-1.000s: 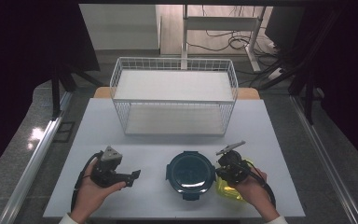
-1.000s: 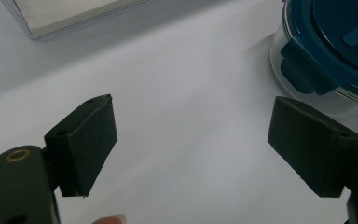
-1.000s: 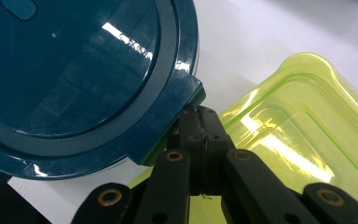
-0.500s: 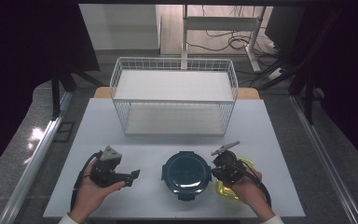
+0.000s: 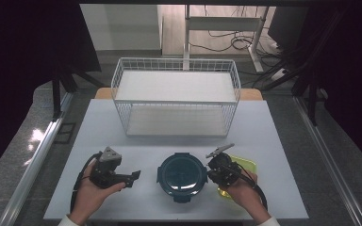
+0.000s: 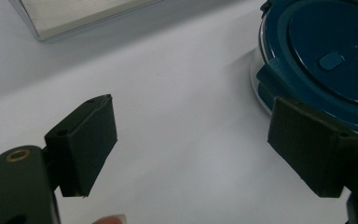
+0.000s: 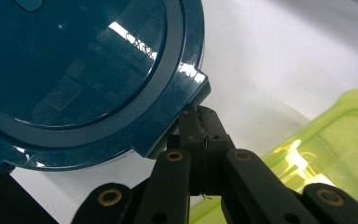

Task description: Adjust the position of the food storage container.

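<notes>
A round container with a dark blue lid [image 5: 181, 175] sits at the front middle of the white table [image 5: 264, 127]. My right gripper [image 5: 209, 173] is at its right edge. In the right gripper view the jaws of that gripper [image 7: 196, 112] are shut, and their tips pinch the lid's latch tab [image 7: 191, 91]. To the container's left my left gripper [image 5: 134, 176] is held open, with nothing between its pads [image 6: 86, 140]. The blue lid [image 6: 326, 56] shows just past this gripper's right jaw.
A white wire basket [image 5: 176, 101] stands at the back middle of the table, its base [image 6: 74, 14] visible in the left gripper view. A yellow-green clear container [image 5: 245, 165] lies under and beside my right hand, and it appears again as a yellow-green container [image 7: 340, 140] to the right of the jaws.
The right gripper and the blue-lidded container have shifted a little to the left together. The left gripper has stayed where it was, open.
</notes>
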The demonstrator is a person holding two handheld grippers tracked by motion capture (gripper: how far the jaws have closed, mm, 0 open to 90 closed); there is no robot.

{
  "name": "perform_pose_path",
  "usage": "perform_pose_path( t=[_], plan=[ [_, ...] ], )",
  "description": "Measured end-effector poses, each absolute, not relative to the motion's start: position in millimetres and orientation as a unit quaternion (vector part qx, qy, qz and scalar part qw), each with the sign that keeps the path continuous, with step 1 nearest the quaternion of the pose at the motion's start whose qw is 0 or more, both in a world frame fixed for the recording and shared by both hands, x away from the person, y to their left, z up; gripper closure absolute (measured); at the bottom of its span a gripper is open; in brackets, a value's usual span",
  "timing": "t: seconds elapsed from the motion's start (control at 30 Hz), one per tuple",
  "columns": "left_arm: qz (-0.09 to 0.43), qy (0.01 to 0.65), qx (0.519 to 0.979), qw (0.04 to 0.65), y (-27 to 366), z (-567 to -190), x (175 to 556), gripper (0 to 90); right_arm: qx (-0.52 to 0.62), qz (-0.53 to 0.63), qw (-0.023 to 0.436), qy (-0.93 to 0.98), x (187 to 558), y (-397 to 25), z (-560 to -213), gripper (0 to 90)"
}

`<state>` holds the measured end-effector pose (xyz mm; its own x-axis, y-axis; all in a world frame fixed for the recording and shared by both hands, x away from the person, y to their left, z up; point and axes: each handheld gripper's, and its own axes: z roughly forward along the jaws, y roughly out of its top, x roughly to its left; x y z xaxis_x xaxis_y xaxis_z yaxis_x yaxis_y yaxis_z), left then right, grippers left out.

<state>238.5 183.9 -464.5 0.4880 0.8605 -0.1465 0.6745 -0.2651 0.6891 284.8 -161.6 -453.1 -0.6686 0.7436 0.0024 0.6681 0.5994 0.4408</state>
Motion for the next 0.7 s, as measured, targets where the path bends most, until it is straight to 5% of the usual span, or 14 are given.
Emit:
perform_pose_path(
  t=[0.7],
  plan=[
    [0.132, 0.494, 0.777, 0.367, 190.9, -461.3, 239.7, 15.6, 0.392, 0.219, 0.085, 0.889, 282.4, -129.6, -456.2, 89.3]
  ],
)
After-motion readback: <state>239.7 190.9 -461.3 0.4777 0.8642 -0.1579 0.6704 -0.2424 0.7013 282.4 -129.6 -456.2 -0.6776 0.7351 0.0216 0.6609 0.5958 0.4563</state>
